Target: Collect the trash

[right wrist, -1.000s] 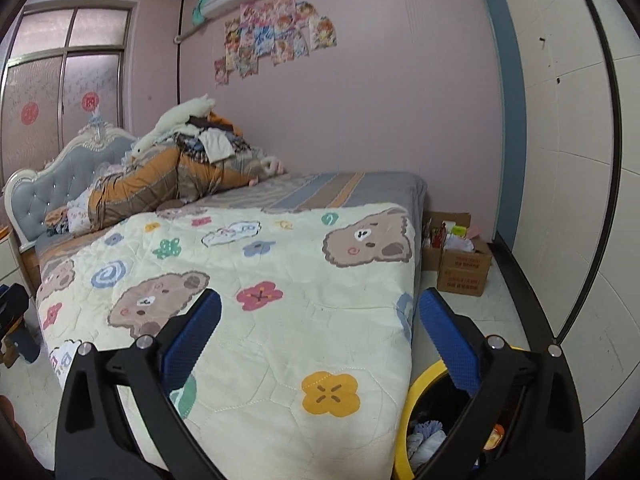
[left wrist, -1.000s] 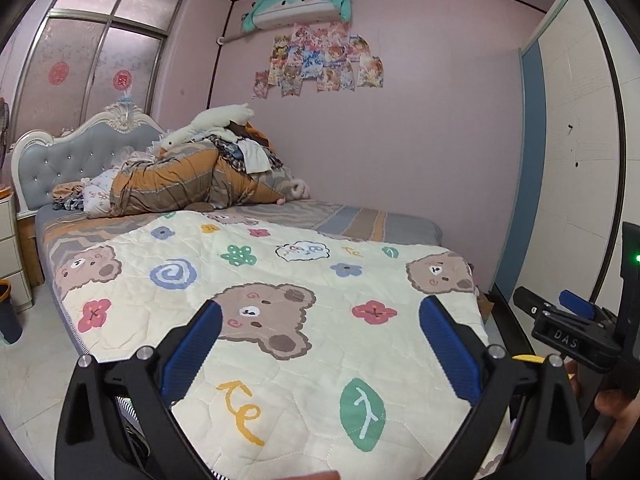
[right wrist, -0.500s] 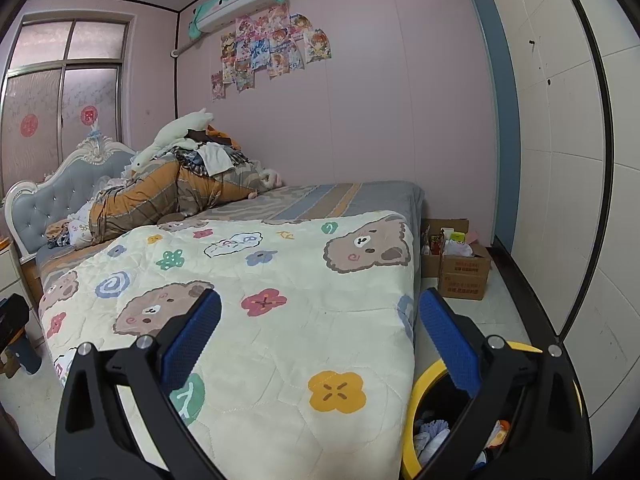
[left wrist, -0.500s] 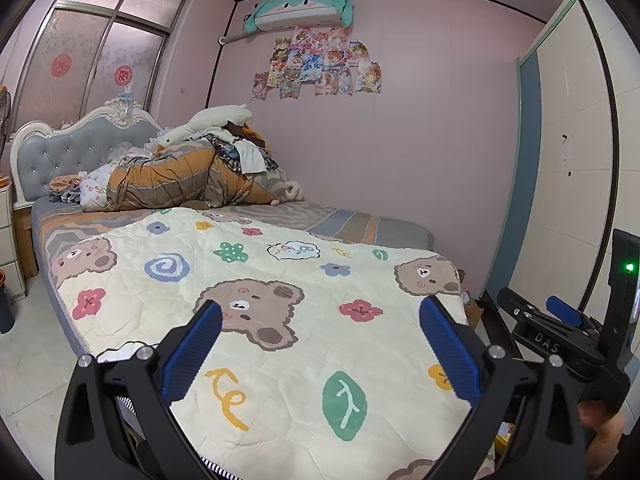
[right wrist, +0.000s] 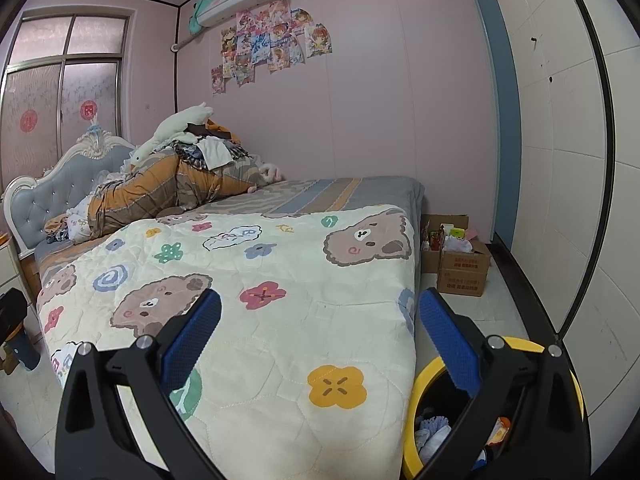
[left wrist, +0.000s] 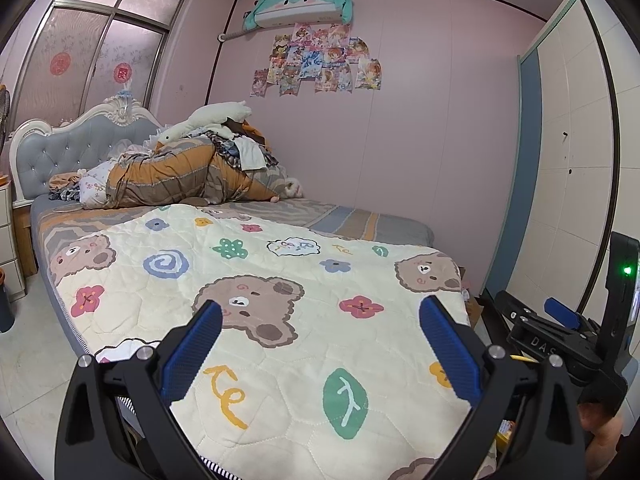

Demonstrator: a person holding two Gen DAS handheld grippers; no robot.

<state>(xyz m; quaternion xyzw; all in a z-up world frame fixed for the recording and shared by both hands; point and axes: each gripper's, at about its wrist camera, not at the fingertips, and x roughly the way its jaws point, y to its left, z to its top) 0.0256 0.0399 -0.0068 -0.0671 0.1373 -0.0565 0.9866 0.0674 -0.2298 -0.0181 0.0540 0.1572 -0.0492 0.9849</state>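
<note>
Both claws are hanging level over the foot of the bed, pointing along it toward the headboard. Going left to right, the left claw (left wrist: 320,344) is floating above the cream quilt (left wrist: 280,280) printed with bears and flowers, its blue-padded fingers (left wrist: 192,356) spread wide apart with nothing between them; in its own view the bear face is sitting just past the left finger. Behind the quilt a heap of orange-and-grey bedding (left wrist: 176,176) is piling against the grey tufted headboard (left wrist: 68,148), with a white plush goose (left wrist: 208,120) lying on top. At the right edge of the left wrist view, the right claw's black body is showing side-on, and a bit of the person's hand (left wrist: 600,428) is gripping it from below, low in the corner.

Further right, the right claw (right wrist: 320,340) is hovering over the bed's right corner, its fingers likewise wide apart and gripping nothing. Its left finger is sitting over the quilt while its right finger is hanging past the mattress edge, above the floor. Directly under that right finger a yellow-rimmed trash bin (right wrist: 424,380) is standing on the floor just beside the bed, holding crumpled white and pale-blue trash (right wrist: 432,432) plus a scrap of orange. Beyond it, near the wall, open cardboard boxes (right wrist: 460,268) are standing on the floor
</note>
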